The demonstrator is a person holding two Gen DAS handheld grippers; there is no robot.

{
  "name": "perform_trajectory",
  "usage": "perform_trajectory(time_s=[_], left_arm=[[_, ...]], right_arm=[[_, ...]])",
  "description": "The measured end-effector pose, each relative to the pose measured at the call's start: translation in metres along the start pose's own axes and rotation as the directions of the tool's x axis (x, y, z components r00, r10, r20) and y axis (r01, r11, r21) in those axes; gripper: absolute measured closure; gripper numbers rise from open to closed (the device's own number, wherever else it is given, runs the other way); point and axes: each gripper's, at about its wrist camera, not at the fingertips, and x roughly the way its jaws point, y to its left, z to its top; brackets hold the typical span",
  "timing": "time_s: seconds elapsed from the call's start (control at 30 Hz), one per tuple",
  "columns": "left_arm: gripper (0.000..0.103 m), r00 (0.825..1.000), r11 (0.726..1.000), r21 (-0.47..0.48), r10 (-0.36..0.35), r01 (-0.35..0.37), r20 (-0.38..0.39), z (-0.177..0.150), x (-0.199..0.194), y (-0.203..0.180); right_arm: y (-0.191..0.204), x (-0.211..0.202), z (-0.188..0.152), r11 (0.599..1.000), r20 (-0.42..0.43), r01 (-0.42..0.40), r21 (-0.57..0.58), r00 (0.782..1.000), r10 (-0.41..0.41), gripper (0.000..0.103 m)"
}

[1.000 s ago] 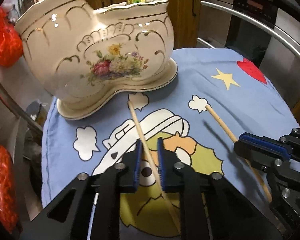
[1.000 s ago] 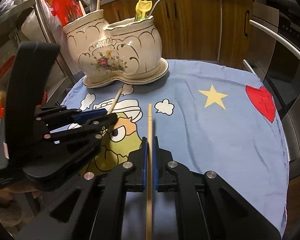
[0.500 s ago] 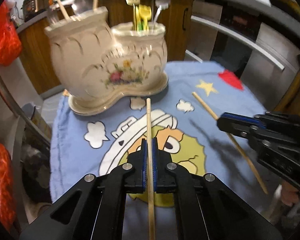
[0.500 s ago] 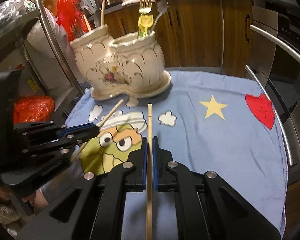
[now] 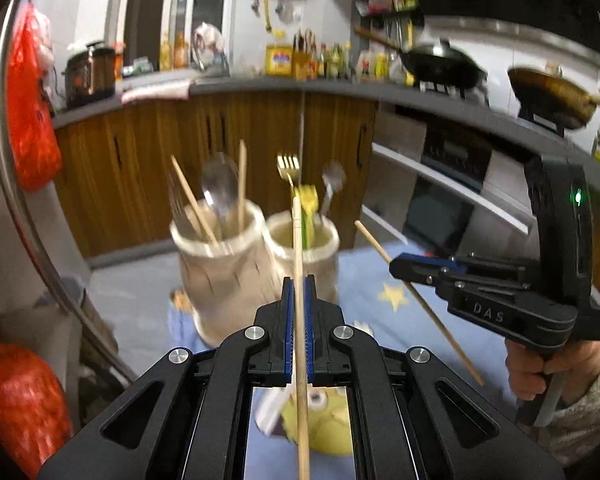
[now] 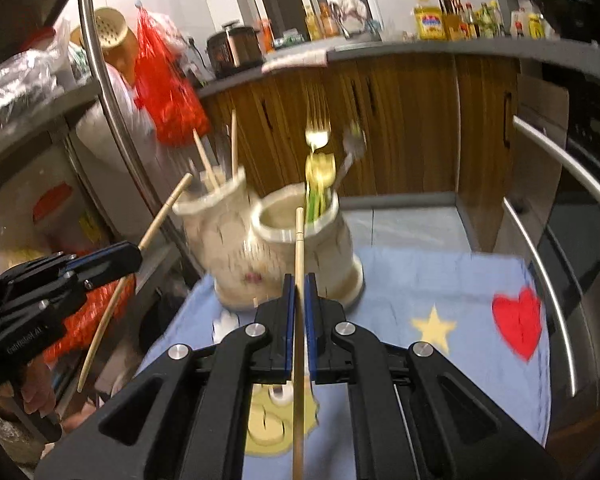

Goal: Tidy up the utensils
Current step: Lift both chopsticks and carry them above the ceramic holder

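A cream ceramic two-pot utensil holder (image 5: 236, 268) stands at the far end of a blue cartoon cloth (image 5: 364, 280). Its left pot holds chopsticks and a spoon; its right pot holds a gold fork, a yellow utensil and a spoon. My left gripper (image 5: 299, 292) is shut on a wooden chopstick (image 5: 297, 240), held in the air and pointing at the holder. My right gripper (image 6: 299, 292) is shut on a second chopstick (image 6: 299, 248), its tip near the rim of the right pot (image 6: 340, 248). Each gripper also shows in the other's view: right gripper (image 5: 404, 268), left gripper (image 6: 128, 256).
Oven doors with long steel handles (image 6: 548, 248) run along the right of the cloth (image 6: 440, 280). A curved metal rack pole (image 6: 100, 92) and red bags (image 5: 16, 400) crowd the left. Wooden cabinets and a cluttered counter lie behind. A hand (image 5: 536, 368) grips the right tool.
The left gripper closed on its chopstick. Both grippers then lifted their chopsticks off the cloth and rose, and both views tipped up toward the holder's rims and the counter.
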Motion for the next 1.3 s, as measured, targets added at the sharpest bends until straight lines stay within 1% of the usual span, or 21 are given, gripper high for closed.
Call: perform_trajectory(time_s=[0.1,0.17,0.23,0.33,0.43,0.53,0.63,0.77,0.87,0.93,1.0,1.17,1.3], left_arm=[[0.098,0.998,1.0,-0.012,-0.003,0.004,0.063,0.023,0.002,0.013],[0.098,0.995,0.999,-0.03,-0.031,0.034,0.091,0.04,0.01,0.025],[0.098,0.992,0.998,-0.041,-0.044,0.049,0.118,0.052,0.017,0.035],[0.098,0.983,0.998,-0.049,-0.04,0.05,0.179,0.069,0.028,0.045],[0.098,0.975,0.996,-0.07,-0.039,0.056,0.221,0.083,0.045,0.052],[0.098,0.966,0.994,-0.097,-0.026,0.052,0.256,0.088,0.059,0.059],[0.098,0.954,0.993,-0.111,0.01,0.025,0.299,0.089,0.069,0.066],[0.098,0.936,0.99,-0.142,0.041,0.009,0.349,0.087,0.075,0.076],[0.098,0.924,0.991,-0.133,0.067,-0.018,0.376,0.084,0.078,0.074],[0.098,0.917,0.992,-0.125,0.075,-0.028,0.392,0.083,0.079,0.072],[0.098,0.915,0.992,-0.117,0.087,-0.044,0.395,0.081,0.082,0.07],[0.098,0.921,0.994,-0.091,0.093,-0.063,0.378,0.071,0.087,0.066],[0.098,0.935,0.995,-0.093,0.077,-0.047,0.347,0.061,0.086,0.067]], right_arm=[[-0.001,0.003,0.025,1.0,0.063,-0.012,0.008,0.998,0.011,0.098],[-0.005,0.008,0.042,1.0,0.105,-0.013,0.022,0.994,0.011,0.098],[-0.01,0.014,0.06,0.999,0.168,-0.021,0.045,0.986,0.013,0.098],[-0.014,0.023,0.081,0.998,0.242,-0.018,0.061,0.97,0.003,0.098],[-0.017,0.038,0.096,0.997,0.279,-0.013,0.071,0.96,-0.008,0.098],[-0.018,0.055,0.106,0.996,0.305,-0.022,0.092,0.952,-0.007,0.098],[-0.016,0.065,0.108,0.995,0.333,-0.018,0.095,0.943,-0.015,0.098],[-0.015,0.074,0.108,0.995,0.391,-0.009,0.1,0.92,-0.03,0.098],[-0.017,0.08,0.107,0.994,0.422,0.0,0.109,0.905,-0.046,0.098],[-0.019,0.083,0.105,0.994,0.432,0.01,0.113,0.9,-0.058,0.098],[-0.02,0.087,0.102,0.993,0.431,0.012,0.116,0.9,-0.061,0.098],[-0.02,0.094,0.091,0.995,0.411,0.015,0.1,0.91,-0.055,0.098],[-0.02,0.092,0.08,0.996,0.396,0.015,0.083,0.917,-0.047,0.098]])
